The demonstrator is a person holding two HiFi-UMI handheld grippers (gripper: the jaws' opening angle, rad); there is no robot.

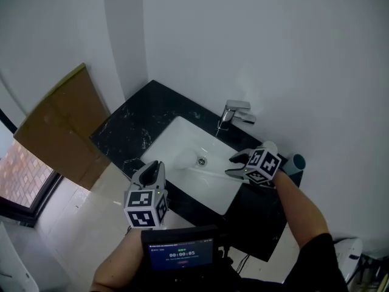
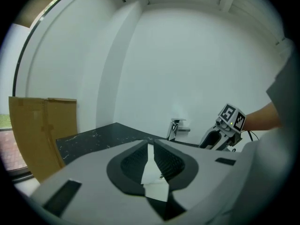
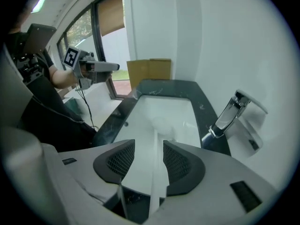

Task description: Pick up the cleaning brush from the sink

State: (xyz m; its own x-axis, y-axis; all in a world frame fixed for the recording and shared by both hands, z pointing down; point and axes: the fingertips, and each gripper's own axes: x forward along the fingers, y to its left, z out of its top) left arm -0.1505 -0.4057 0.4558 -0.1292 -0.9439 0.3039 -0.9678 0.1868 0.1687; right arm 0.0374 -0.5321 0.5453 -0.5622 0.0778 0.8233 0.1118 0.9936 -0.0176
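Two grippers at a white sink (image 1: 176, 135), with the cleaning brush (image 1: 209, 173) lying in its basin.
Your right gripper (image 1: 231, 166) hovers over the sink's right end near the faucet (image 1: 234, 113), claw spread wide. The brush's long handle shows in the gap, but the pads are not pressing on it. Your left gripper (image 1: 151, 170) sits at the black counter's (image 1: 130, 123) front edge, claw together and empty.
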